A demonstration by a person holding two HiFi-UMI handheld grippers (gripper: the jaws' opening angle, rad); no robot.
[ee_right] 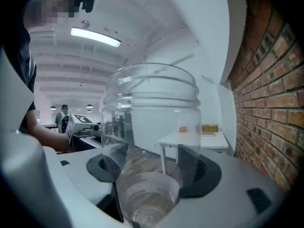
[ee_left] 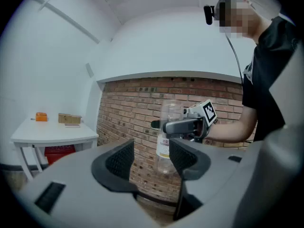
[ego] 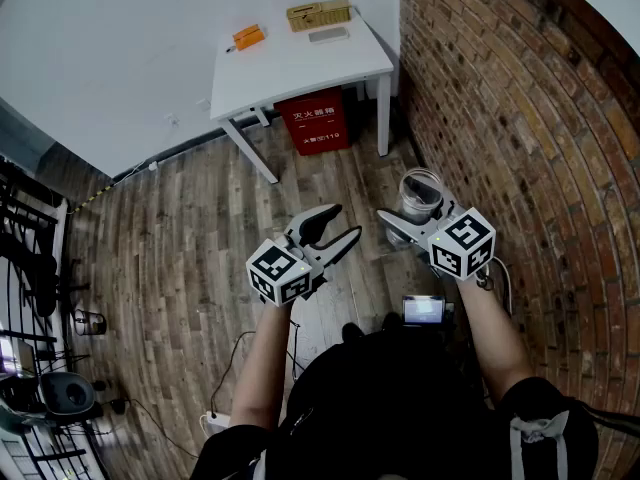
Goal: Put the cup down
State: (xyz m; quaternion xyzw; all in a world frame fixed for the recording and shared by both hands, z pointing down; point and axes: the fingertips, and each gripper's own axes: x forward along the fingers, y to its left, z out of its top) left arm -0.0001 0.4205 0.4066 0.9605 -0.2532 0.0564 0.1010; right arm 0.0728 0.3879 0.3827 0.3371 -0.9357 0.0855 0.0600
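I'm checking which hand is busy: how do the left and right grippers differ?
The right gripper is shut on the clear cup; the left gripper is open with nothing between its jaws. The right gripper is nearer the brick wall; the left gripper is farther from it. Both carry marker cubes.

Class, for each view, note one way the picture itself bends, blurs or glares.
Head view: the wide lens bows the brick wall into a curve. Left gripper view: dark round corners; brick courses arch, yet the clear cup is sharp. Right gripper view: the cup looms huge and close, the white table shows through its wall, the ceiling light glares.
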